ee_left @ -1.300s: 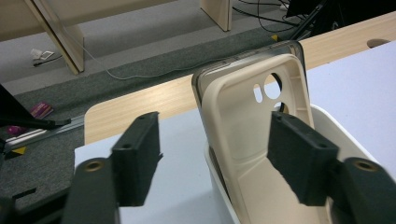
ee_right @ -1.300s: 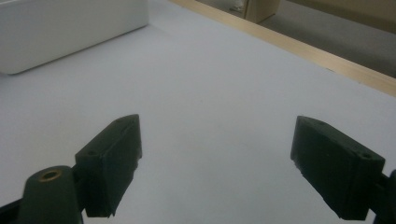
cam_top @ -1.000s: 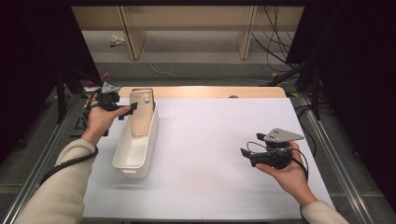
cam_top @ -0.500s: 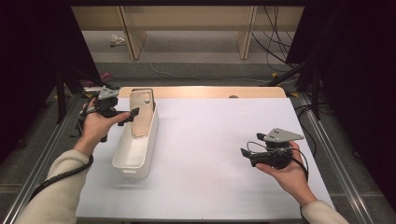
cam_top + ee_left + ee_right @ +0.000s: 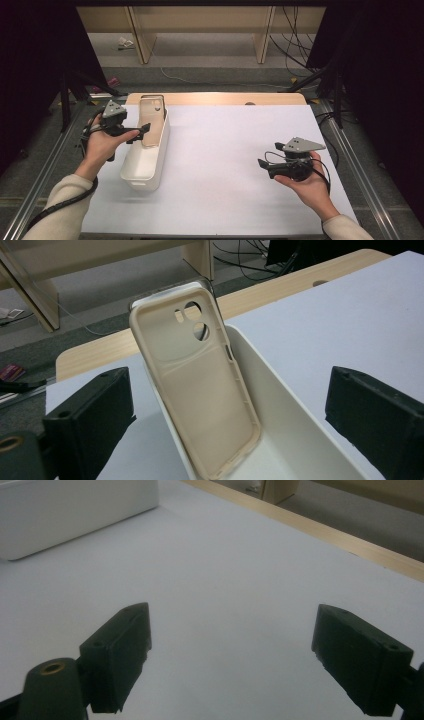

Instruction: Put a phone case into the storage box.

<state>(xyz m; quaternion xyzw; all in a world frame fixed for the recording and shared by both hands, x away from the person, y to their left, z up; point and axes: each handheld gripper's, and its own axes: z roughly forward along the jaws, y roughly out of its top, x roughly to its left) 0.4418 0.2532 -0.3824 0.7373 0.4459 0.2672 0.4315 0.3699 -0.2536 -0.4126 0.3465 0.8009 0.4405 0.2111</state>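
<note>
A beige phone case (image 5: 200, 390) leans upright against the far end of a white bin (image 5: 285, 405), its inside and camera cut-outs facing me. In the high view the phone case (image 5: 152, 120) stands at the far end of the bin (image 5: 142, 172) on the table's left. My left gripper (image 5: 141, 132) hovers at the bin's left rim, open. Its jaws stand wide apart either side of the case, not touching it, in the left gripper view (image 5: 230, 395). My right gripper (image 5: 264, 165) is held above the table at the right, open (image 5: 232, 630) with nothing between its jaws.
A white sheet (image 5: 235, 150) covers the table, with a wooden strip (image 5: 225, 98) along the far edge. Metal rails (image 5: 345, 145) run down both sides. Beyond the table lie wooden shelf legs and cables (image 5: 295, 45) on the floor.
My left gripper has drawn back toward the person along the bin's left side, away from the case's top. The right gripper has stayed put.
</note>
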